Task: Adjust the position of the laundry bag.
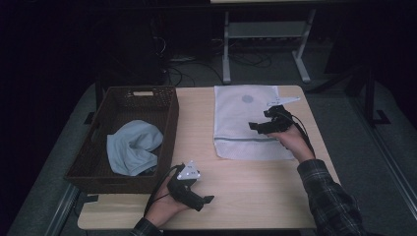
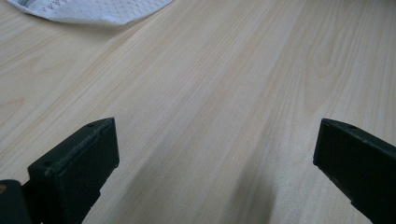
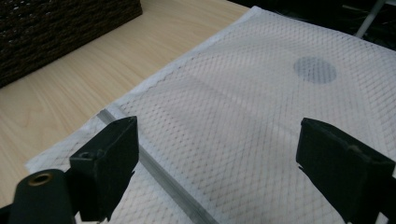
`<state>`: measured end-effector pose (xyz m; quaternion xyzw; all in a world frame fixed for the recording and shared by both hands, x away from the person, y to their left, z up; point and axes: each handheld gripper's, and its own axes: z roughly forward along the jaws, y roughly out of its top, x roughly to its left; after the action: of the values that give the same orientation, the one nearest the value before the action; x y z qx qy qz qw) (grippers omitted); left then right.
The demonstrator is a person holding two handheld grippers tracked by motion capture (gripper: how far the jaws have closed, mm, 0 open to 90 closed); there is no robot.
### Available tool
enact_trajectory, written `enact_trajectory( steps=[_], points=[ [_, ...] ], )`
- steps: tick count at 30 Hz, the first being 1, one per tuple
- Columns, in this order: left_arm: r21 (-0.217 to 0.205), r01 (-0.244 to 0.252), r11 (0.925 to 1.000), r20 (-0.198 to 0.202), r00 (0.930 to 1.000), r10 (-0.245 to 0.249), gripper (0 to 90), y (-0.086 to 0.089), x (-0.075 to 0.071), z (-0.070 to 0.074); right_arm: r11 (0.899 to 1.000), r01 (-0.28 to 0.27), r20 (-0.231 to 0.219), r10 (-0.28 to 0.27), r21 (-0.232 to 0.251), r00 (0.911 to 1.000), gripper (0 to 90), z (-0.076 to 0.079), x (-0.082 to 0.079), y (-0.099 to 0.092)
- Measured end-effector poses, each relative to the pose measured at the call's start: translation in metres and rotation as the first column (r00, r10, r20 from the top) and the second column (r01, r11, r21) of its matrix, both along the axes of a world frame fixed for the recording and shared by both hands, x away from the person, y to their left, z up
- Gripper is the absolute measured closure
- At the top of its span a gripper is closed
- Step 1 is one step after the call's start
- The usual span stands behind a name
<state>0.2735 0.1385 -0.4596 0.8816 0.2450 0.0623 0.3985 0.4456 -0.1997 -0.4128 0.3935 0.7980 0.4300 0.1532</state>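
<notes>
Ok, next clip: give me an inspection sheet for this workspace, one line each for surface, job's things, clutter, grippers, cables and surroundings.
Surface: light wood table, bare at the front.
Job's things: white mesh laundry bag lying flat, with a grey round patch; dark wicker basket at the left, holding a pale blue cloth.
Clutter: nothing seen.
Grippers: left hand-held gripper open over bare wood; right hand-held gripper open above the mesh bag, holding nothing.
Cables: one trails from each hand-held gripper; more lie on the floor behind the table.
Surroundings: dim room, grey frame legs beyond the table.
</notes>
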Motion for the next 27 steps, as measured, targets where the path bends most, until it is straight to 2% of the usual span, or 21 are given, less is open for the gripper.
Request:
enact_trajectory(
  steps=[2,10,12,14,19,27],
  points=[
    [0.001,0.0,1.0,0.0,1.0,0.0,0.0,0.0,0.0,0.0,1.0,0.003,0.003,-0.003,0.009,1.0,13.7,-0.001,0.002,0.0],
    [-0.002,0.001,1.0,-0.002,1.0,-0.001,0.0,0.001,0.0,0.0,1.0,0.017,-0.022,-0.017,-0.016,0.9996,14.1,-0.003,0.015,0.002],
    [-0.005,0.001,1.0,-0.004,1.0,-0.001,0.0,0.001,0.0,0.0,1.0,0.024,-0.005,-0.024,-0.018,0.9997,14.1,-0.002,0.017,0.002],
    [-0.007,0.001,1.0,-0.002,1.0,-0.001,0.0,0.001,0.0,0.001,1.0,0.021,-0.023,-0.021,-0.01,0.9995,14.1,-0.002,0.021,0.002],
    [-0.011,-0.001,0.9999,-0.003,1.0,0.001,0.0,0.001,-0.001,0.001,0.999,0.025,-0.058,-0.027,-0.035,0.998,14.7,-0.005,0.031,0.005],
    [-0.014,-0.001,0.9999,-0.001,1.0,0.001,0.0,0.001,-0.001,0.002,0.997,0.038,-0.082,-0.043,-0.067,0.9957,16.4,-0.012,0.046,0.008]
  ],
)
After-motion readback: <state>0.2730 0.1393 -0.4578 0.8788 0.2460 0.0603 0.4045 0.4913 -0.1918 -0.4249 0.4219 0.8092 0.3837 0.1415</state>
